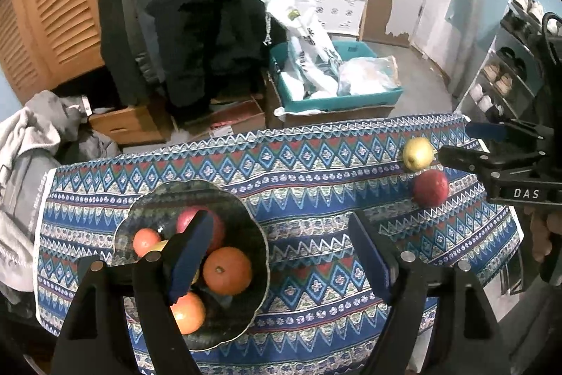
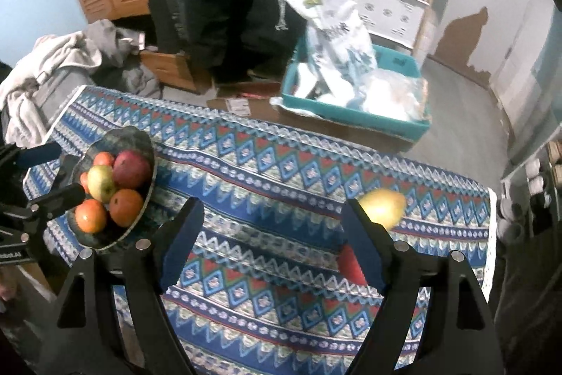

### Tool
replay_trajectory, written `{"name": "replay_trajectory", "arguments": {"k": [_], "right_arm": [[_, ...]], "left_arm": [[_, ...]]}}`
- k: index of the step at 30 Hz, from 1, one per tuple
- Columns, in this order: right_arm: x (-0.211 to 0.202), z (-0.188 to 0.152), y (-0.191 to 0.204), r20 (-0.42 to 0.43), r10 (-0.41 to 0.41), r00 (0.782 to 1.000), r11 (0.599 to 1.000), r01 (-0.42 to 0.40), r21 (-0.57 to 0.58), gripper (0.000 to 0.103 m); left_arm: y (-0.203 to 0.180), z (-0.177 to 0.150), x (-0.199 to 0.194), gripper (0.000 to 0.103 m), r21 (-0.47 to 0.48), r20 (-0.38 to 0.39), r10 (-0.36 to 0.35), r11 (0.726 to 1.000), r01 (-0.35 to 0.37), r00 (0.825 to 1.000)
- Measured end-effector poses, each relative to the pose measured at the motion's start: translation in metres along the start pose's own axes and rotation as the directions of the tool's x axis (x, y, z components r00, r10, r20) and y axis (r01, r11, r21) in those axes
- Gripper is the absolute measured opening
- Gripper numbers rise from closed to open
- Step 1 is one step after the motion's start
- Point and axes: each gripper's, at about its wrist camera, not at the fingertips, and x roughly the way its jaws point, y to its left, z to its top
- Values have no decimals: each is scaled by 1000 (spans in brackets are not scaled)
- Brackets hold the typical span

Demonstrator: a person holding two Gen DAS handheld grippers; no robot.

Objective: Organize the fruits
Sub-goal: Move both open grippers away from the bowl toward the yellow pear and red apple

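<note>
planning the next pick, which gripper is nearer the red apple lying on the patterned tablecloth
Right. The right gripper hangs just beside the red apple at the patterned tablecloth's right end; the left gripper is over the dark bowl's side, farther off.

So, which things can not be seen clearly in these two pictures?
- Red apple, right wrist view: mostly hidden behind a finger of the right tool.
- Yellow pear, right wrist view: blurred, lower part behind the same finger.
- Fruits in the bowl, left wrist view: partly covered by a finger of the left tool.
- Bowl's near rim, right wrist view: partly hidden behind the right tool.
</note>
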Motion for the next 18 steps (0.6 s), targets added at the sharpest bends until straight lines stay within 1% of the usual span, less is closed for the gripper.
{"name": "replay_trajectory", "arguments": {"k": [9,13,18], "right_arm": [[-2,-20,-40,-16,-40,999,998,41,56,83],[9,-31,-65,-53,-50,997,993,56,100,83],[25,-42,-84,-92,-63,994,990,74,123,83]], "left_arm": [[-34,9,19,81,51,-26,-20,998,21,999],[-46,12,30,81,69,-44,-29,997,32,999],[-60,14,49,81,90,-72,-41,995,48,997]]}}
